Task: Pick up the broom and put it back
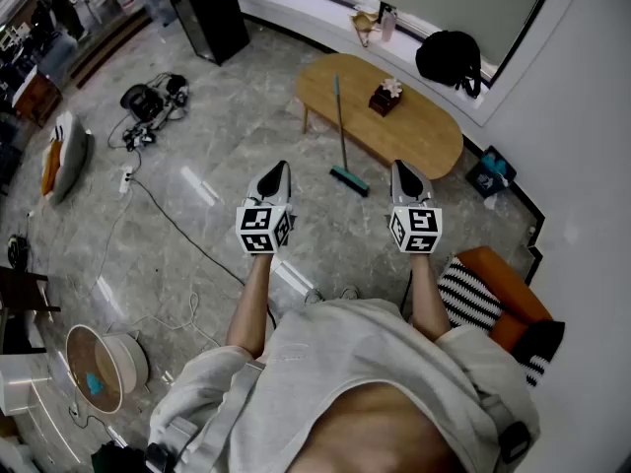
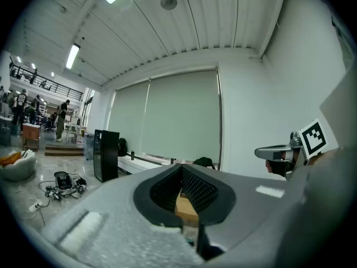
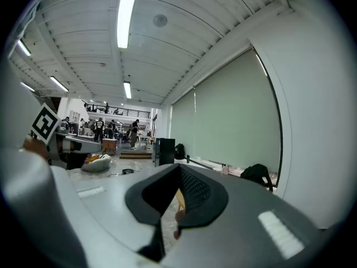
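The broom (image 1: pixel 342 136) has a teal handle that leans against the oval wooden table (image 1: pixel 424 136); its teal head rests on the grey floor. In the head view both grippers are held level in front of the person, short of the broom. My left gripper (image 1: pixel 280 170) is to the left of the broom head and my right gripper (image 1: pixel 402 169) to its right. Each has its jaws closed to a point with nothing between them. The left gripper view looks over the left gripper's joined jaws (image 2: pixel 181 167) toward the table, and the right gripper (image 3: pixel 178 166) is likewise shut and empty.
A tissue box (image 1: pixel 385 97) sits on the table. On the window ledge behind lies a black bag (image 1: pixel 449 59). A black cabinet (image 1: pixel 209 13) stands at the back left. Cables (image 1: pixel 153 101) trail over the floor. A striped cushion (image 1: pixel 468 294) lies on an orange seat (image 1: pixel 508 289) at the right.
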The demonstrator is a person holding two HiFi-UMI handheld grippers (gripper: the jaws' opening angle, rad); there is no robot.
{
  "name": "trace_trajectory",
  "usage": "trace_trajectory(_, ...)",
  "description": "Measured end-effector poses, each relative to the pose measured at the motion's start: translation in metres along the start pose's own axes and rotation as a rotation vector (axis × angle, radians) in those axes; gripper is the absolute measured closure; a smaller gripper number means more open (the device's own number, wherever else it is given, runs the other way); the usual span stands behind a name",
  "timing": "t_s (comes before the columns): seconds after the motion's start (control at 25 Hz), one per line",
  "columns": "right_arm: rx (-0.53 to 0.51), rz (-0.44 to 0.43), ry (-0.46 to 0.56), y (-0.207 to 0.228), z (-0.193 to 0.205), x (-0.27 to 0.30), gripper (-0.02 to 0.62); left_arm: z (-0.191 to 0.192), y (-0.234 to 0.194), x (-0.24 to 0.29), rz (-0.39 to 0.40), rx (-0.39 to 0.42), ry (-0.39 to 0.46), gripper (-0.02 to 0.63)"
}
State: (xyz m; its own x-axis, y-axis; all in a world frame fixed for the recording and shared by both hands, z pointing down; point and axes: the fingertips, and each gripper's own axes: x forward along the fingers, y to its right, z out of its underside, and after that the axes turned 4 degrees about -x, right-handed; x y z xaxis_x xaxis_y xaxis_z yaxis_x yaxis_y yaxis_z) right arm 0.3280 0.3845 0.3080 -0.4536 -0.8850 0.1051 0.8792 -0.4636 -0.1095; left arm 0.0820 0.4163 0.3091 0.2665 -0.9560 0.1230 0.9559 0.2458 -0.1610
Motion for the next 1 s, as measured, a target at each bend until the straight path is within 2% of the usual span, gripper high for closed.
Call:
trace_trajectory(0.64,-0.012,-0.022,0.009,0.006,0.005,0.008,0.594,0.007,0.008,0.014,0.0,-0.004,-0.01,0.604)
trace_trajectory(1.0,-0.008,-0.066,0.019,0.023,0.008,0.01,0.594,0.007,0.022,0.027,-0.026,-0.009,-0.005,0.604)
